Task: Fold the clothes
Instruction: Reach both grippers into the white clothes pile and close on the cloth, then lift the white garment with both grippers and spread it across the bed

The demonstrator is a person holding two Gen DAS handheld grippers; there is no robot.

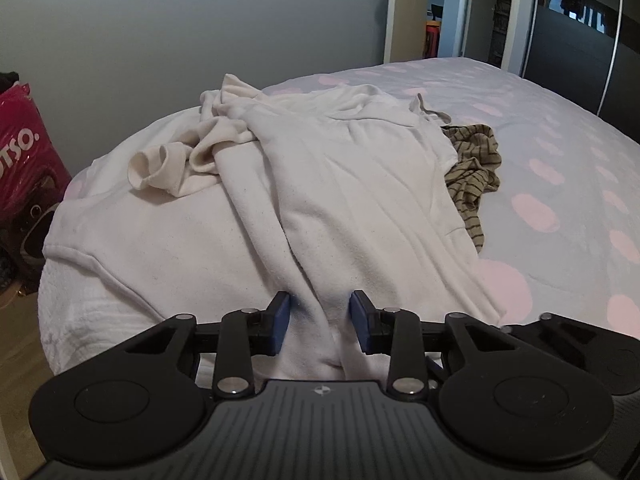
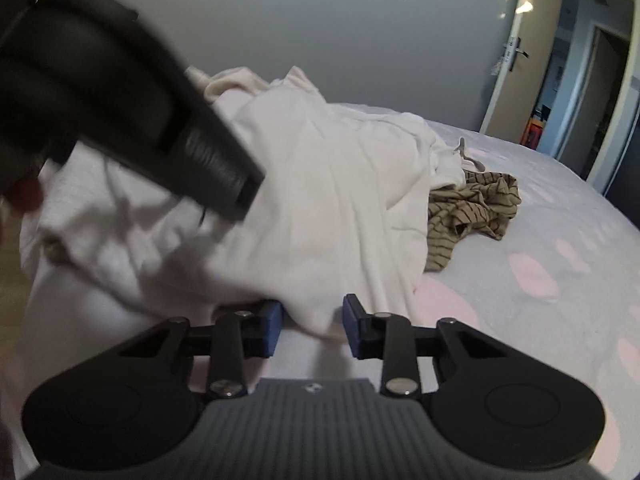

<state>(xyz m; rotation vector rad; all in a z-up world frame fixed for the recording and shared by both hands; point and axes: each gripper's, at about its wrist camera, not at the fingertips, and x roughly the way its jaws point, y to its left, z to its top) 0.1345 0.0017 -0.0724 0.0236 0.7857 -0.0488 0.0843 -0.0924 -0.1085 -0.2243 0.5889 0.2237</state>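
Two grippers are working at the near edge of the white garment [image 1: 344, 184], which is lying crumpled on the bed [image 1: 560, 184], its long axis running away from the cameras toward the far wall. The left gripper [image 1: 320, 322] is standing with its jaws parted, and a ridge of the white cloth is passing between the blue pads without being pinched. The right gripper [image 2: 312, 326] is also spread apart, and a low corner of the same cloth is sitting just between its pads. So the hem is lying straight ahead of both, and both are about equally near. A striped brown garment [image 2: 472, 208] is lying partly under the white one on its right side. Beyond it the spotted cover is offering free room to the right; on the left the bed is ending close by.
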